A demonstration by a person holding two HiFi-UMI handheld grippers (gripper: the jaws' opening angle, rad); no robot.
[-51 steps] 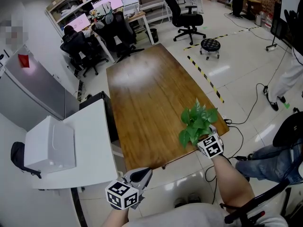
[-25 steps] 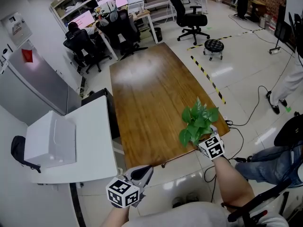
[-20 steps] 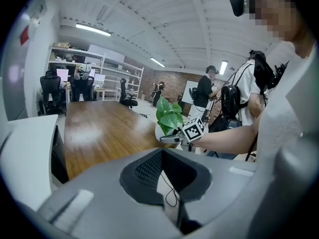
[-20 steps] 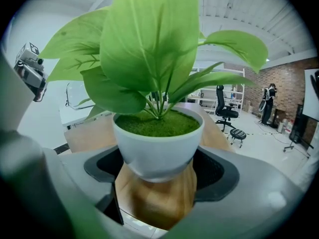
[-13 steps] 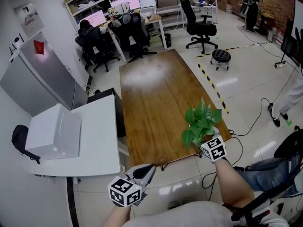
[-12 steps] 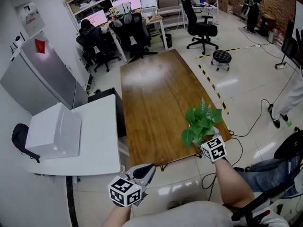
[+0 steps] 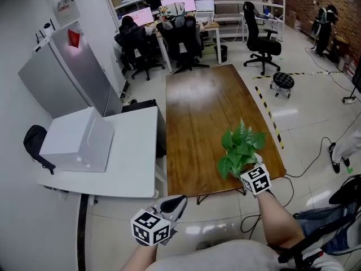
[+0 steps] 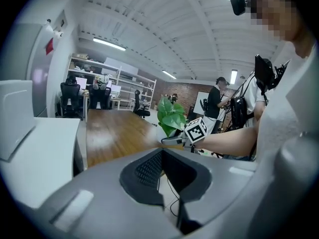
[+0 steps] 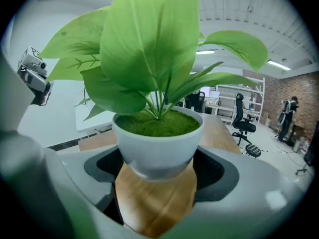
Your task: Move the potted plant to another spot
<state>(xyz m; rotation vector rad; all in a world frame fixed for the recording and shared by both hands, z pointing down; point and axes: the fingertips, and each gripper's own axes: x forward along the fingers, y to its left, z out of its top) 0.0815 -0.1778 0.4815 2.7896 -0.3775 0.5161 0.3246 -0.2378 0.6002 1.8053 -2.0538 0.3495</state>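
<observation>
1. Compared with the preceding two seconds, only the head view had changed: it had swung up and to one side, so more of the far room showed.
2. The potted plant [image 7: 239, 151] had not shifted. It stood in the same place on the wooden worktop [image 7: 203, 112], near the near right corner and close to the right edge.
3. The right gripper [image 7: 247, 168] had stayed at the pot. In the right gripper view its jaws stood wide on either side of the white pot [image 9: 157, 143] and appeared to press against its lower wall on both sides.
4. The left gripper [image 7: 172, 206] had stayed low, off the near edge of the worktop. Its jaws were pressed together with nothing between them [image 8: 167, 183].
5. Judgement: the grasp looked made but the move itself had not begun. The change of view suggested a search for a free spot. Whether the pot base had left the wood could not be told.
6. Surface: the rest of the worktop was bare, glossy, long and narrow, running away from the person.
7. Room: a white desk [image 7: 127, 151] carrying a white box [image 7: 79, 145] stood just left of the worktop, with a grey cabinet [image 7: 67, 78] behind it. Office chairs [image 7: 262, 35] and monitors [image 7: 177, 3] lay beyond the far end.
</observation>
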